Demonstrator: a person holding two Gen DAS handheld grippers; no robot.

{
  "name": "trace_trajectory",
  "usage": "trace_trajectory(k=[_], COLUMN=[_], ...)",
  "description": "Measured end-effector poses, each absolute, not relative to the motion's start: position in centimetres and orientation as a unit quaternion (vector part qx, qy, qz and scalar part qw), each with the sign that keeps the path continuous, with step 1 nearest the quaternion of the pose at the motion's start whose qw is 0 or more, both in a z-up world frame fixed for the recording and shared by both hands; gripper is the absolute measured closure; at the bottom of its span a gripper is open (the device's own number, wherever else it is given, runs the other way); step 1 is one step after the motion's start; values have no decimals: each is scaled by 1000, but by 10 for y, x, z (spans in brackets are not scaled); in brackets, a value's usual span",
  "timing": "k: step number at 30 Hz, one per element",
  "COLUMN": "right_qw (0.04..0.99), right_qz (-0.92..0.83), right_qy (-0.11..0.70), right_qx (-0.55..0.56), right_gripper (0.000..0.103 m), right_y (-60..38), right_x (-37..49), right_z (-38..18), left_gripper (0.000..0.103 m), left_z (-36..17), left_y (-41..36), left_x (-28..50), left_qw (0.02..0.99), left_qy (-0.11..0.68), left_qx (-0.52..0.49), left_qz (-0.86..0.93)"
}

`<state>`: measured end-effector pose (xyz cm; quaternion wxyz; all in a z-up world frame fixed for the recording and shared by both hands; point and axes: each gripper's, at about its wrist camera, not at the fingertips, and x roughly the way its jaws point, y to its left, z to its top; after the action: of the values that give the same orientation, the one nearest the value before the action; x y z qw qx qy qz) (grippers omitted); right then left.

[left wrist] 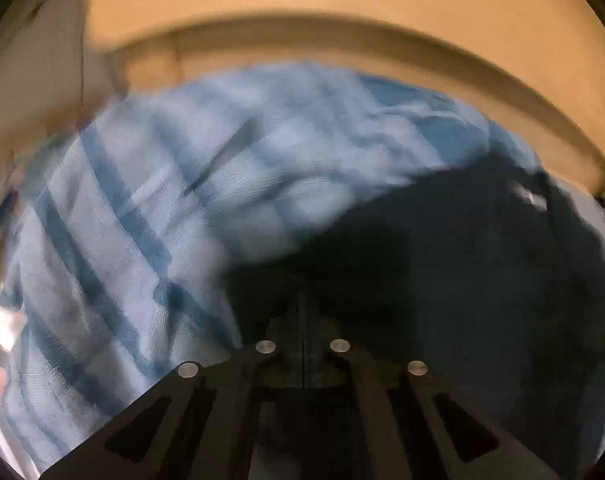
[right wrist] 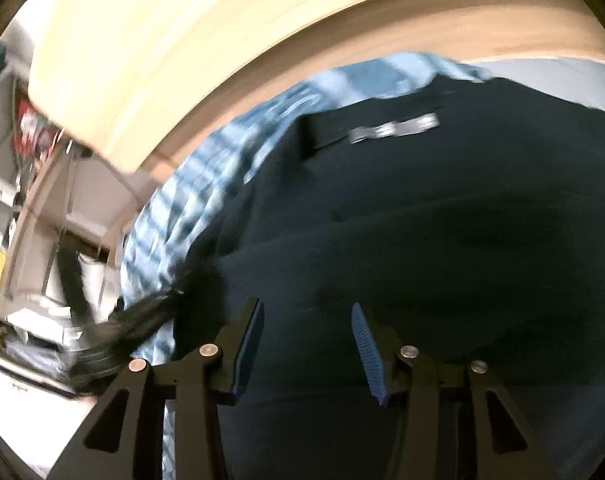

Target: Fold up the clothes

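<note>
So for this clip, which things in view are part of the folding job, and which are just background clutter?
Part of the job:
- dark navy garment
- blue plaid cloth
- left gripper, shut
- right gripper, open above the navy garment

Just lying about:
- wooden headboard
- cluttered shelves

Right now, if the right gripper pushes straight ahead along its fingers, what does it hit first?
Most likely the dark navy garment, which fills the view ahead of the open right gripper. The blue plaid cloth lies off to the left. Depth is hard to judge through the blur.
</note>
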<state>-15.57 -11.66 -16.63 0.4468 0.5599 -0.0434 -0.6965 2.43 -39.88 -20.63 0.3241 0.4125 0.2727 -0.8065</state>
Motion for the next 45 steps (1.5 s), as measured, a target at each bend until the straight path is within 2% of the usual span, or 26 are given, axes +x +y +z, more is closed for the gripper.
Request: trace_trajectory(k=[1, 8, 11, 13, 15, 17, 20, 24, 26, 29, 33, 35, 37, 41, 45], right_qw=[442, 443, 449, 454, 458, 455, 437, 415, 410, 403, 386, 368, 349, 347, 357], right_qz=[-696, -698, -703, -705, -704, -706, -714, -725, -726, -720, -737, -753, -765, -769, -777], right_qy=[-50, -80, -86, -90, -95, -101, -127, -165, -174, -188, -195, -208, -214, -175, -85], right_qx=[563, 557, 544, 537, 534, 533, 532, 524, 524, 533, 520, 504, 497, 508, 511], right_gripper=[52, 53, 56, 56, 56, 56, 55, 53, 53, 53, 53, 47, 47, 53, 58], right_y=[-111, -103, -111, -117, -118, -113, -101, -83, -78, -72, -56, -42, -30, -41, -90], right_x=[-160, -183, -190, -195, -195, -195, -201, -212, -216, -222, -225, -226, -231, -243, -268], right_z=[-168, -170, -164, -160, -157, -157, -159, -164, -166, -171, -166, -162, -161, -166, -174], left_gripper=[100, 101, 101, 101, 101, 101, 101, 101, 101, 101, 101, 101, 101, 101, 101], left_z=[-210, -149, -148, -163, -179, -194, -201, -167, -172, -199, -182, -165, -155, -176, -200], left_y=[-408, -384, -372, -360, -364, -383, -400, -356, -348, -362, -352, -326, -304, -295, -318], left_x=[29, 3, -41, -71, -94, -108, -111, -115, -136, -167, -163, -150, -140, -146, -156], left_qw=[317, 235, 168, 157, 165, 215, 231, 194, 196, 231, 266, 246, 225, 240, 263], left_qy=[310, 313, 298, 276, 266, 270, 340, 285, 255, 260, 289, 277, 268, 257, 294], left_qx=[397, 348, 374, 406, 435, 436, 406, 362, 394, 431, 374, 356, 360, 426, 411], left_qz=[-803, -852, -862, -857, -844, -831, -816, -866, -861, -833, -840, -858, -865, -833, -822])
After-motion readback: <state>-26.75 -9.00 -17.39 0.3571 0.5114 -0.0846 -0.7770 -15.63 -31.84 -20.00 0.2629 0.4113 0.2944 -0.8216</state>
